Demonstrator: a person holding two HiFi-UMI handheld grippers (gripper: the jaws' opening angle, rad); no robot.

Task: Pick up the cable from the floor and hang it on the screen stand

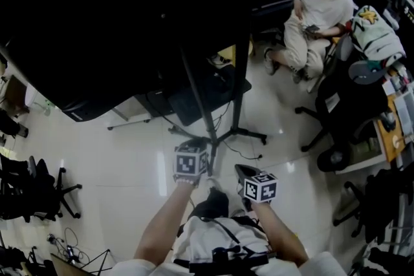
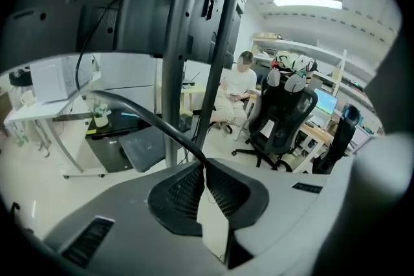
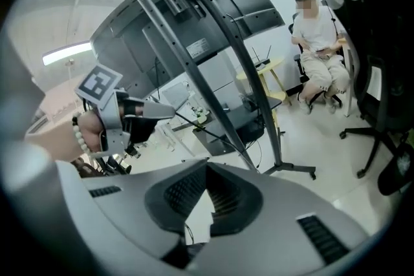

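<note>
A black cable (image 2: 139, 110) arcs up and to the left from my left gripper (image 2: 206, 165), whose jaws are shut on its end. In the right gripper view the left gripper (image 3: 169, 112) is held up beside the screen stand (image 3: 217, 71), and the thin cable (image 3: 202, 128) runs from its tip towards the stand's poles. The large dark screen (image 1: 97, 22) hangs on the stand (image 1: 197, 94) right in front of both grippers. The right gripper (image 3: 207, 166) is shut with nothing visible between its jaws. In the head view the left gripper (image 1: 193, 145) is nearer the stand than the right gripper (image 1: 244, 172).
A person (image 1: 320, 13) sits at the back right by a black office chair (image 1: 343, 100) and a cluttered desk (image 1: 394, 119). More chairs (image 1: 39, 187) stand at the left. A black box on a low cart (image 2: 123, 142) and a white table (image 2: 45, 110) lie behind the stand.
</note>
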